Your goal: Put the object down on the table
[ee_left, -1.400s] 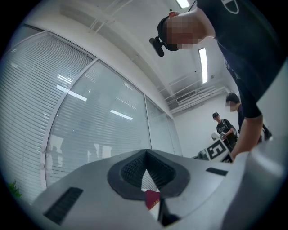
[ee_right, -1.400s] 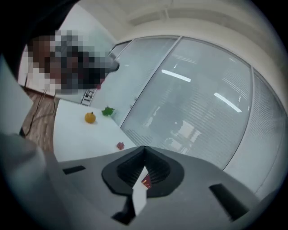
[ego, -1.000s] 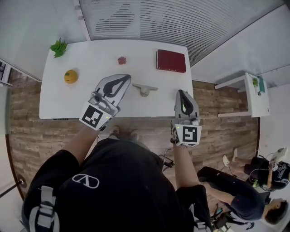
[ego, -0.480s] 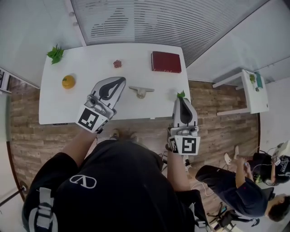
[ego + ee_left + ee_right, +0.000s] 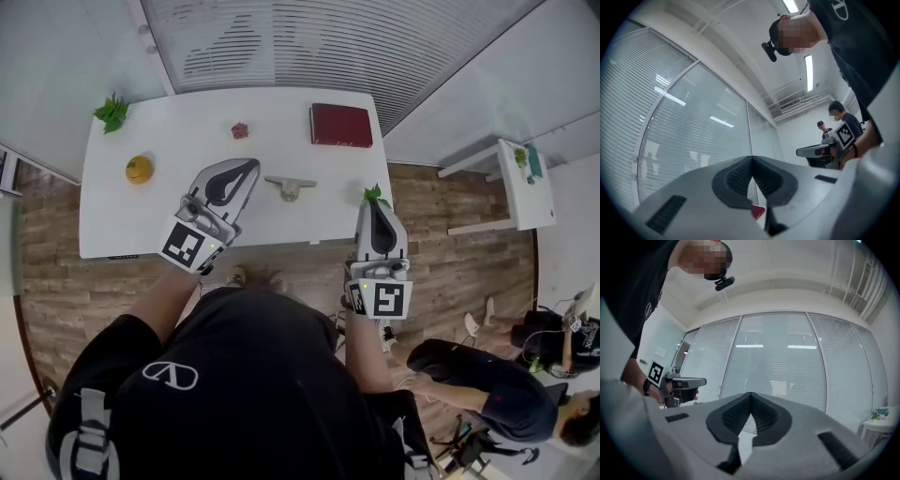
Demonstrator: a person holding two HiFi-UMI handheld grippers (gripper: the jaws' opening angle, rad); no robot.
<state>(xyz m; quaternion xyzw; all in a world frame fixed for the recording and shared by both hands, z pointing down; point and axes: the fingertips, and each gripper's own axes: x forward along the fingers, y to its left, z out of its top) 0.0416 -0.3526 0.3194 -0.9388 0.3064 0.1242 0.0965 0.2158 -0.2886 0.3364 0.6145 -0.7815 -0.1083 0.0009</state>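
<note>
Right gripper (image 5: 374, 206) has lifted back, jaws closed on nothing. Green leafy sprig (image 5: 374, 194), hidden a second ago, now shows on white table (image 5: 187, 112) beside its tip; likely placed. Left gripper (image 5: 251, 167) closed, empty.

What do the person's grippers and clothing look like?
The left gripper and right gripper have pale grey shells, black ribbed pads and a rear cube with black-and-white square markers. The person wears a black short-sleeved shirt with a white logo.
</note>
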